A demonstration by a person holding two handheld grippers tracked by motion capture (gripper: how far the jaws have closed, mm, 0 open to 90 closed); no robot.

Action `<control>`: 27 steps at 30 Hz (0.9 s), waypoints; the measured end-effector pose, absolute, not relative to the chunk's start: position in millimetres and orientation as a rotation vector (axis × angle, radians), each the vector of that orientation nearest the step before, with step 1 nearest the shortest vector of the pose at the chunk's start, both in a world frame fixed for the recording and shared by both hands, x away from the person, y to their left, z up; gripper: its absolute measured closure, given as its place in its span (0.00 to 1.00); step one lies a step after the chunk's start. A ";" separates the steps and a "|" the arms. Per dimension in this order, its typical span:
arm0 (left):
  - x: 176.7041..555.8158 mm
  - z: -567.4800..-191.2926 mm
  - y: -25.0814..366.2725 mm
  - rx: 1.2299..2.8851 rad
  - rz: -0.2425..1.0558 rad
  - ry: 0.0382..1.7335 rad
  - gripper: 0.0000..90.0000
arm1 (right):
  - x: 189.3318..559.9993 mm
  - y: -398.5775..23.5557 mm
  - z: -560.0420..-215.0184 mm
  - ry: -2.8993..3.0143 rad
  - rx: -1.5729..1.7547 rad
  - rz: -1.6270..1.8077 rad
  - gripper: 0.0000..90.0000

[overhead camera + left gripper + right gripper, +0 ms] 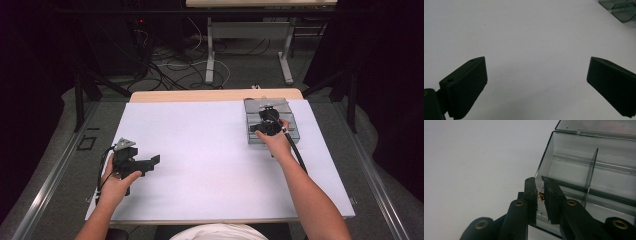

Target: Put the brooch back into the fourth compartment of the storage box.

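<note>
Nearest you, your left tool (150, 162) rests spread and empty on the desk (200, 165), well left of the clear box (296, 131). Farther out, your right tool (539, 195) pinches a tiny gold piece (541, 196) at the box's near-left wall, compartments just beyond.

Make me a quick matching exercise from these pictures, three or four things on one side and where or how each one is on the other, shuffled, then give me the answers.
Things:
1. left gripper
2. right gripper
3. clear plastic box
4. white sheet

States or places:
A. covers most of the tabletop
B. jaws wide apart, over bare white surface
C. far right part of the table, divided into compartments
D. jaws nearly closed on a tiny orange-brown item at the box wall

Pairs: 1-B, 2-D, 3-C, 4-A
</note>
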State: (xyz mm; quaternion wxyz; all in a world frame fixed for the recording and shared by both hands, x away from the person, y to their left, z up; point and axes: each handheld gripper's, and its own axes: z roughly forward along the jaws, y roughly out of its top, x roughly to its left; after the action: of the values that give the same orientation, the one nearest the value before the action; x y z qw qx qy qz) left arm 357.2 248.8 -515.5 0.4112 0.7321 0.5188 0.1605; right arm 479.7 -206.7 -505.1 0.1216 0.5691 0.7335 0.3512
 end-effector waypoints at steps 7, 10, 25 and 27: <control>357.2 -515.3 249.1 1.849 0.404 1.304 0.03 | 479.9 -206.8 -509.7 2.138 1.691 1.004 0.90; 357.3 -515.1 249.3 1.852 0.403 1.303 0.03 | 480.5 -206.5 -511.7 2.140 1.688 0.992 0.90; 357.6 -516.7 247.1 1.835 0.408 1.303 0.03 | 479.9 -209.4 -519.0 2.150 1.726 0.949 0.88; 357.6 -516.7 247.3 1.834 0.407 1.303 0.03 | 480.1 -210.5 -519.2 2.146 1.727 0.958 0.86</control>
State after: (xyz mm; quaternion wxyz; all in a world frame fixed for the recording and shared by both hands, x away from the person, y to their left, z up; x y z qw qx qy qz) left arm 357.6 247.3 -516.7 0.4147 0.7300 0.5184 0.1621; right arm 480.1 -210.5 -519.2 0.1126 0.5884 0.7311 0.3264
